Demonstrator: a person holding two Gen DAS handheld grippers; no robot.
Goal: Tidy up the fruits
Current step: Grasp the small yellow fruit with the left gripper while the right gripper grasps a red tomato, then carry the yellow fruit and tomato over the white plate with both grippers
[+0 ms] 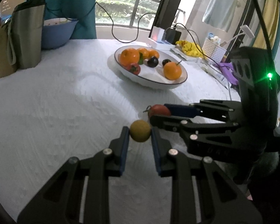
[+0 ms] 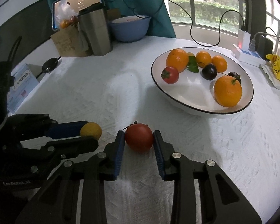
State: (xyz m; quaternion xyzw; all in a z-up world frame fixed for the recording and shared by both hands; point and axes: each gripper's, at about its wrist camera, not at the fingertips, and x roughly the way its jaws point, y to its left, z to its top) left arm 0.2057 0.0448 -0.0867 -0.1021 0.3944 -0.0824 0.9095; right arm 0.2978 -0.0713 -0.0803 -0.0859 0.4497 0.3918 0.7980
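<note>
My left gripper (image 1: 140, 132) is shut on a small yellow fruit (image 1: 140, 133), held between its blue pads just above the white cloth. My right gripper (image 2: 139, 137) is shut on a red tomato (image 2: 139, 137) that rests on the cloth. The two grippers sit side by side; the right one shows in the left wrist view (image 1: 159, 114), and the left one with the yellow fruit (image 2: 91, 131) shows in the right wrist view. A white plate (image 2: 196, 100) farther back holds several oranges, a small tomato (image 2: 170, 75), dark plums and a green leaf.
A steel mug (image 2: 96, 31), a blue bowl (image 2: 129, 29), a paper bag and a bag of fruit stand at the back left. Cables, a power strip (image 2: 245, 53) and a yellow packet (image 2: 278, 69) lie at the back right. A card box (image 2: 21, 88) sits at the left table edge.
</note>
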